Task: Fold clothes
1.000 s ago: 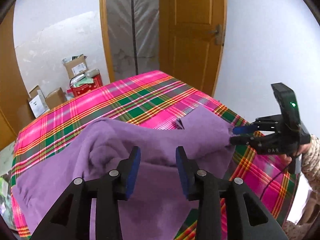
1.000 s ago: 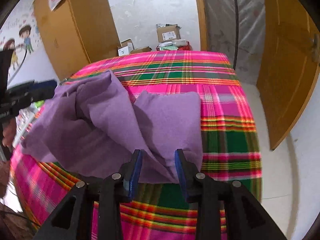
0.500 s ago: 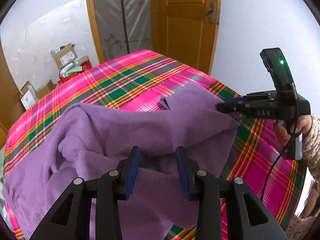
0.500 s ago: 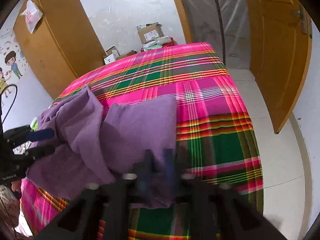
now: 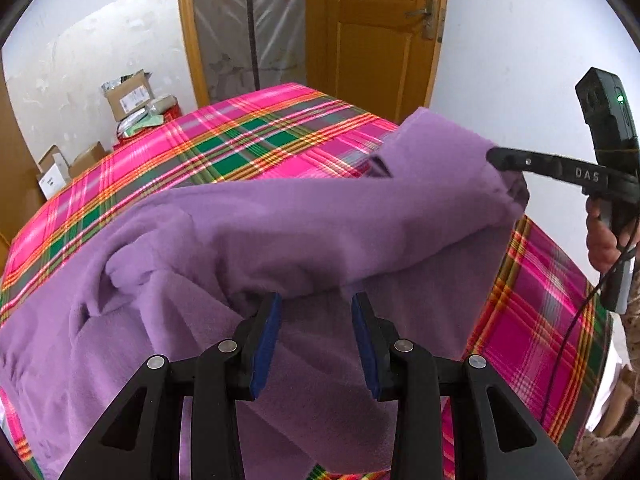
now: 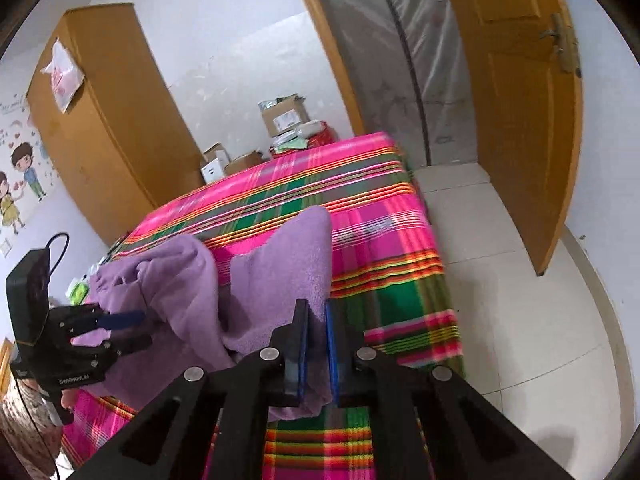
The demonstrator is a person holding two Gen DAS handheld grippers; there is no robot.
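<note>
A purple fleece garment [image 5: 280, 220] lies rumpled on a pink and green plaid cloth [image 5: 260, 136]. My right gripper [image 6: 316, 308] has the garment's near right corner [image 6: 316, 396] between its blue pads. Its jaws are closing and the pads press on the fabric. In the left wrist view the right gripper [image 5: 496, 158] holds that corner lifted above the surface, with the cloth draped down from it. My left gripper [image 5: 316, 300] hovers low over the middle of the garment with its jaws apart and nothing pinched. The right wrist view shows the left gripper [image 6: 138, 328] at the garment's left side.
The plaid-covered surface [image 6: 360, 208] drops off to a tiled floor [image 6: 520, 300] on the right. A wooden door [image 6: 520, 120] stands open beyond it. Cardboard boxes [image 5: 128, 94] sit by the far wall. A wooden wardrobe [image 6: 104, 112] stands at the left.
The right gripper shut on the garment's corner, rolled, and lifted it off the surface. The left gripper sank closer to the cloth, its jaws unchanged.
</note>
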